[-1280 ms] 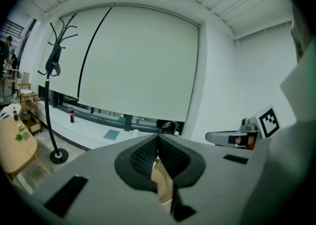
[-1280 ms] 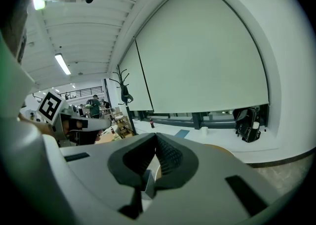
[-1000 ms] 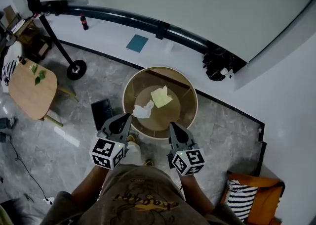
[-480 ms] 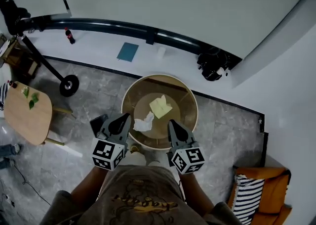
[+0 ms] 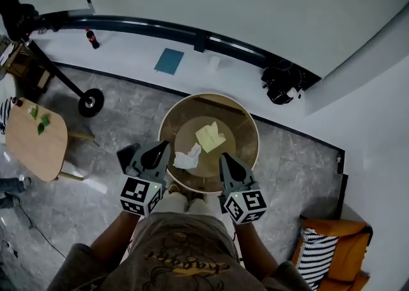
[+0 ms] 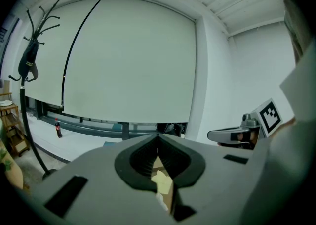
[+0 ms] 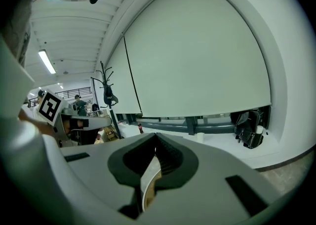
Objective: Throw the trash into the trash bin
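A crumpled white tissue (image 5: pixel 188 157) and a yellow paper (image 5: pixel 209 135) lie on a round, brown-rimmed table (image 5: pixel 249 131) in front of me. My left gripper (image 5: pixel 163 146) is shut and empty, its tip over the near left rim, just left of the tissue. My right gripper (image 5: pixel 224 157) is also shut and empty, with its tip over the near rim, below the yellow paper. In the left gripper view the jaws (image 6: pixel 158 141) meet, and the yellow paper (image 6: pixel 163 182) shows below them. The right gripper view shows the right gripper (image 7: pixel 156 140) closed as well. No trash bin is clearly in view.
A small oval wooden table (image 5: pixel 35 144) stands at the left, near a wheeled stand (image 5: pixel 91 102). On the pale ledge beyond are a cola bottle (image 5: pixel 93 38), a teal book (image 5: pixel 169 61) and a black bag (image 5: pixel 282 85). An orange cushion (image 5: pixel 339 252) lies at the lower right.
The person and both grippers have shifted sideways across the room, so the round table sits slightly differently ahead. Both grippers stayed shut and the trash did not move.
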`<state>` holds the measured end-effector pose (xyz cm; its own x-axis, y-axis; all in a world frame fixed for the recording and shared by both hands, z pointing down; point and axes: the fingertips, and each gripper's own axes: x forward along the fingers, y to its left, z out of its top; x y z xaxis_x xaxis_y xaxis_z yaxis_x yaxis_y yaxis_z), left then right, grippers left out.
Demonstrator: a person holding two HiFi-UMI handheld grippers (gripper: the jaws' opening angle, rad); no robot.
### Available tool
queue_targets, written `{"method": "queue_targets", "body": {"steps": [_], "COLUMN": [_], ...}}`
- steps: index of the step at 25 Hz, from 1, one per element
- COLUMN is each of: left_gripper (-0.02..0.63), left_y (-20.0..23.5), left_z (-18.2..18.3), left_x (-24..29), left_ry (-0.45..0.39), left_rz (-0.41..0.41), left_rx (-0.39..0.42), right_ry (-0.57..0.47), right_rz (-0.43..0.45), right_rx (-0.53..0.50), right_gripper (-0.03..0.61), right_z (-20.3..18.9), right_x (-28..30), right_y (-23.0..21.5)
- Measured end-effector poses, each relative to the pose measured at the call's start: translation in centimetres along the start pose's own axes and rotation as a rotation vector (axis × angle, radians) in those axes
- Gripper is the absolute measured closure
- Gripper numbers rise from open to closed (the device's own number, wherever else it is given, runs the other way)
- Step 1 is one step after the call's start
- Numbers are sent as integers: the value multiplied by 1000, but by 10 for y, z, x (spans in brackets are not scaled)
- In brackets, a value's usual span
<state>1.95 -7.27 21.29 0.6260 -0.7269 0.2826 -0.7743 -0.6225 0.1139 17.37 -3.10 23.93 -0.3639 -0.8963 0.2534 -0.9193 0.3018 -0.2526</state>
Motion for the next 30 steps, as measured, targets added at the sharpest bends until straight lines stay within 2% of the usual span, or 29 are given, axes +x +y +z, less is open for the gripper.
{"method": "queue_targets", "body": {"steps": [10,17,25,30], "left_gripper": [595,595,595,595], "left_y": [10,25,39,35], "left_z": [-42,-94,-178,-233], "left_x": [36,67,109,129], "left_ry": [13,51,103,132], "left_rz": [44,66,96,76], "left_rx": [-19,-45,-81,-101], "right_ry": [91,134,154,176], "right_rz": [27,8,14,6], "right_rx": [-39,-35,-22,-10], "right_gripper": [560,560,560,560], "right_z": [-39,-76,-137,-180], "right_x": [22,47,80,90], "right_y": [-29,-55,-84,-101]}}
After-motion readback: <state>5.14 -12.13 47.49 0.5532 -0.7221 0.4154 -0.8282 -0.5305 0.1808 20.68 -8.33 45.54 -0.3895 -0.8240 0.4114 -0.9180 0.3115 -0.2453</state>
